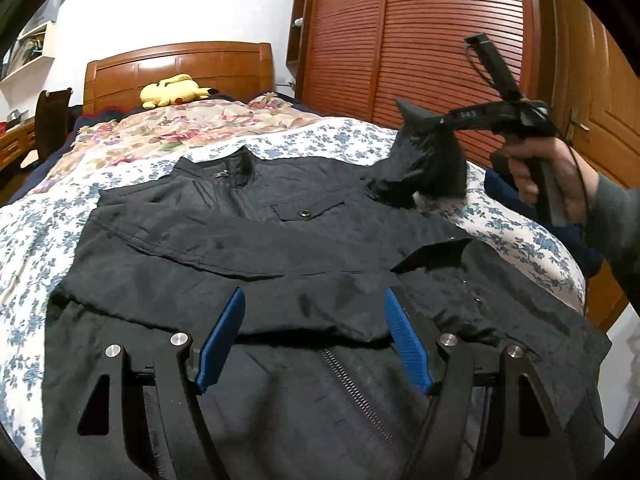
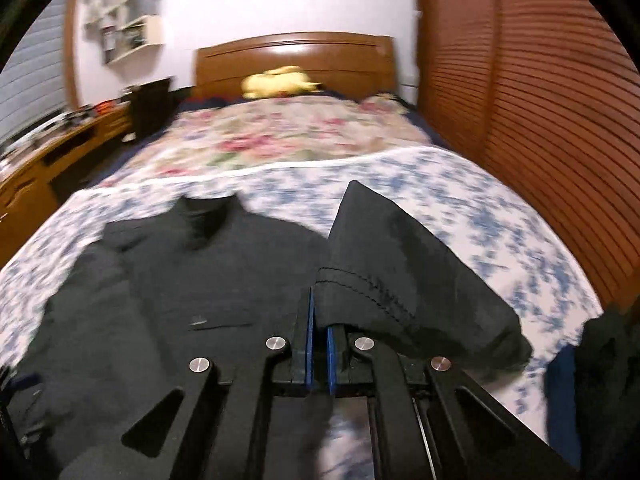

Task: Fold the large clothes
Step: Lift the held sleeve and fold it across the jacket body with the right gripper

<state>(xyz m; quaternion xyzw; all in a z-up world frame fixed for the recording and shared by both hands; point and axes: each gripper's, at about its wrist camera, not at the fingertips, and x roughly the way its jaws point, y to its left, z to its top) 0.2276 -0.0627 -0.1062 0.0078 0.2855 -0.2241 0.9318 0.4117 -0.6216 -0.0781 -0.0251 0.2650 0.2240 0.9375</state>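
Note:
A black zip jacket [image 1: 280, 248] lies front up on the blue-flowered bed sheet [image 1: 36, 224], collar toward the headboard. One sleeve is folded across its chest. My left gripper [image 1: 314, 296] hovers open just over the jacket's lower front, its blue pads [image 1: 222, 340] wide apart with the zipper below them. At the right a hand holds my right gripper [image 1: 406, 110], shut on the jacket's right sleeve [image 1: 428, 160] and lifting it off the bed. In the right wrist view the gripper [image 2: 319, 308] has its pads nearly together, and the sleeve [image 2: 400, 264] drapes from them to the right.
A pink floral quilt [image 1: 168, 132] and a yellow plush toy [image 1: 176, 90] lie near the wooden headboard [image 1: 180, 66]. A slatted wooden wardrobe [image 1: 420, 40] stands close along the bed's right side. A desk [image 2: 48, 160] and dark chair [image 2: 150, 106] stand on the left. Dark blue clothes [image 2: 580, 368] sit at the bed's right edge.

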